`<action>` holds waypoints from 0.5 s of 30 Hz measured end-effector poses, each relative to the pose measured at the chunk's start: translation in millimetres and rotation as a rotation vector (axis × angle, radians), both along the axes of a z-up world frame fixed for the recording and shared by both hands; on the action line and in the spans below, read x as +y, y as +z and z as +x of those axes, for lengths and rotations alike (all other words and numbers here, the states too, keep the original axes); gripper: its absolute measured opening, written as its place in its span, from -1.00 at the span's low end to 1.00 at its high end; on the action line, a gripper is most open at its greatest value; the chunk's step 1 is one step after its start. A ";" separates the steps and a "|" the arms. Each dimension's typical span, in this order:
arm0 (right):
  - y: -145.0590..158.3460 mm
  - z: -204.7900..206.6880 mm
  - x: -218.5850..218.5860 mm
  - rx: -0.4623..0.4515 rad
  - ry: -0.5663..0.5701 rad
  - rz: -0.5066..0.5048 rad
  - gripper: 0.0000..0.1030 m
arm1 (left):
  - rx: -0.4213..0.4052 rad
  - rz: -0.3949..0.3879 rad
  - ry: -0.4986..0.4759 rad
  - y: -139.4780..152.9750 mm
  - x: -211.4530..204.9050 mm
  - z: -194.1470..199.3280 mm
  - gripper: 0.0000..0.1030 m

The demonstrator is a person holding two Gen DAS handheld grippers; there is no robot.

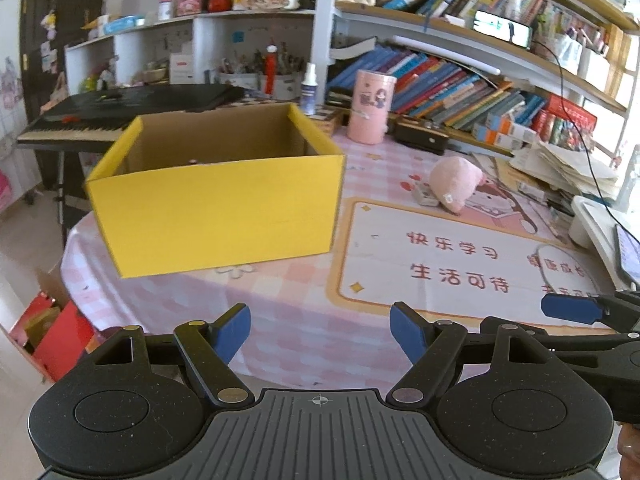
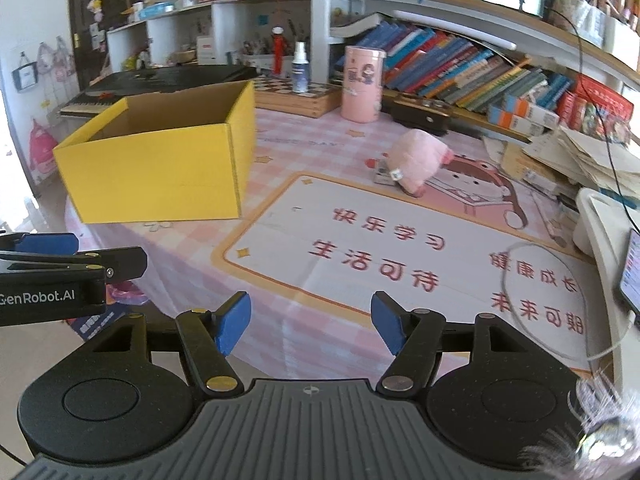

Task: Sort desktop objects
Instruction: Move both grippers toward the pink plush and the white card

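Observation:
An open yellow cardboard box (image 1: 216,208) (image 2: 160,176) stands on the left part of the pink checked tablecloth. A pink plush toy (image 1: 456,182) (image 2: 416,158) lies farther back on the printed desk mat, beside a small flat item (image 1: 425,197) (image 2: 385,176). A pink cylinder tin (image 1: 371,106) (image 2: 362,83) stands upright behind them. My left gripper (image 1: 320,334) hovers over the table's near edge, open, nothing between its blue pads. My right gripper (image 2: 311,322) is open too, empty, over the mat's near side. Each gripper shows at the edge of the other's view.
A white spray bottle (image 1: 309,88) (image 2: 300,67) and a chessboard box (image 2: 296,96) sit behind the yellow box. Books fill the shelves behind; a paper stack (image 1: 568,168) and a white stand with a phone (image 2: 630,272) crowd the right edge. A keyboard (image 1: 100,120) stands left.

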State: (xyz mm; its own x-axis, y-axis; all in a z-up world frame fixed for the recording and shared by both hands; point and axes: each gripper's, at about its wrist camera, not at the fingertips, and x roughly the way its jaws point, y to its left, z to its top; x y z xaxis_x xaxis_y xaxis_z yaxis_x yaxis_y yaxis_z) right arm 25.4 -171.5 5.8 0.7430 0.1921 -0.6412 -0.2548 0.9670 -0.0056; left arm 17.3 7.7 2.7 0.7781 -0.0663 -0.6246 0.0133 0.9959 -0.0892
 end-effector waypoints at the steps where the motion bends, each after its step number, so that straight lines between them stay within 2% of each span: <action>1: -0.3 1.2 -3.1 0.001 -0.008 0.000 0.25 | 0.001 0.000 -0.009 -0.3 -3.4 2.9 0.53; 8: -2.6 16.3 -26.7 0.017 -0.056 0.007 0.26 | 0.011 0.006 -0.063 -1.1 -27.4 22.5 0.53; 15: -1.5 39.1 -43.6 0.021 -0.052 -0.003 0.26 | 0.022 -0.008 -0.065 -2.1 -44.6 45.8 0.53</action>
